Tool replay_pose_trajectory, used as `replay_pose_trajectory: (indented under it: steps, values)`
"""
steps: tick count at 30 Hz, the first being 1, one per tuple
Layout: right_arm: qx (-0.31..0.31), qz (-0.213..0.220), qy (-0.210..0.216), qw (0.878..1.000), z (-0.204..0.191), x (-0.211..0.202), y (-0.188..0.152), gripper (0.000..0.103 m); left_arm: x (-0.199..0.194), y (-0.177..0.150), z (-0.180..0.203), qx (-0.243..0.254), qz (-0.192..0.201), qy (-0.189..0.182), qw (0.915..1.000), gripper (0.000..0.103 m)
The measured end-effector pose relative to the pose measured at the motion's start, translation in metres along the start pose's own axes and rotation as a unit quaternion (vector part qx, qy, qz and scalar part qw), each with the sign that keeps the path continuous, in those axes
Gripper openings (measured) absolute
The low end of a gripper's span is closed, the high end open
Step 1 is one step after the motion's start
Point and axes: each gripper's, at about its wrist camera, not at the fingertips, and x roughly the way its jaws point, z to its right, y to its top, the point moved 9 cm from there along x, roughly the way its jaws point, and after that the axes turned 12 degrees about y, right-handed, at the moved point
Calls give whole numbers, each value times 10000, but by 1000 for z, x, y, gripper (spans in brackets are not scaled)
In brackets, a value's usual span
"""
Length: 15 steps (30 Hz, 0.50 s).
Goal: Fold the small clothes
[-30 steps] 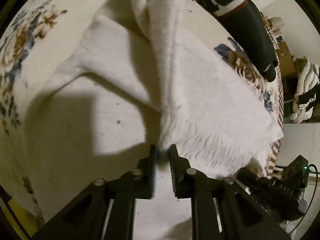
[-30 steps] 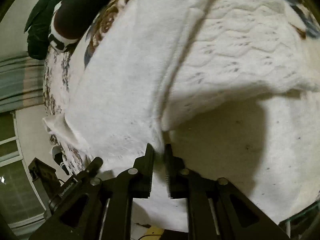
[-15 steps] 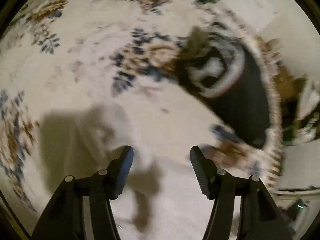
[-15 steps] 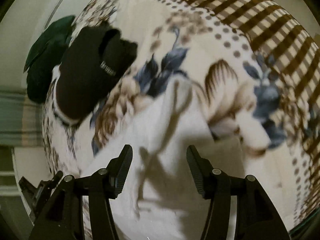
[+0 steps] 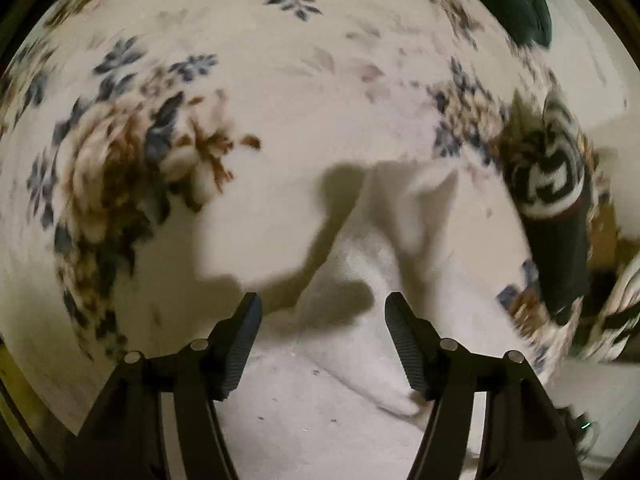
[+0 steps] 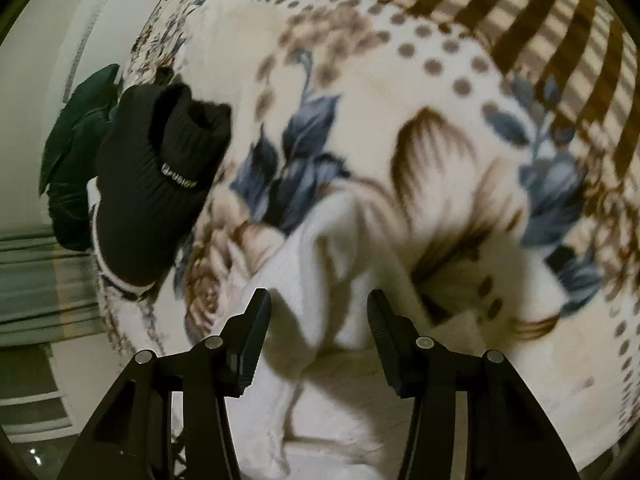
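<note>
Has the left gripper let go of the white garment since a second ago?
Yes. The left gripper now gapes above the white garment, which lies on the floral blanket.

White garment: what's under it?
The white garment lies on the floral blanket, which shows all around it. Anything between them is covered and cannot be seen.

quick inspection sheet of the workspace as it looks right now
surface: cream floral plush blanket, striped brown border at its edge
job's things: white knitted garment lies rumpled on the blanket, a raised fold ahead of both grippers
clutter: black ribbed garment with white lettering; dark green cloth behind it
grippers: left gripper open, holding nothing; right gripper open, holding nothing
cables: nothing seen
surroundings: pale wall; the rest too blurred to tell
</note>
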Motion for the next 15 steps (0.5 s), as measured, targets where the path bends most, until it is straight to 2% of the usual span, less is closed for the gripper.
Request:
replay_pose_trajectory:
  steps: [3,6,8,10,11,12,13,14,15]
  values:
    - [-84,-21,102,9999,-8,7,-3,53,-10,6,14,-124,104,-277,9995,62]
    - [-82,-26,115,9999,-12,15,-1,53,-8,15,38,-98,28,-446,9990,62]
    - [-89,-32,133,9999,-16,19,0,53,-5,20,51,-16,9,-488,9988,62]
    - [-153,13,148,9998,-21,20,1,51,5,29,67,125,64,-299,9995,62]
    - [-211,48,131,9997,-23,21,2,40,9,34,75,144,55,-247,9996,62]
    - [-277,71,102,9995,-25,21,2,24,15,38,77,183,70,-201,9996,62]
    - [-352,119,61,9993,-27,20,2,16,17,41,76,190,156,-171,9996,57]
    - [-384,177,40,9991,-28,18,3,11,15,45,73,185,286,-121,9993,29]
    - [-424,249,26,9988,-29,15,4,9,13,49,69,210,433,-46,9988,18]
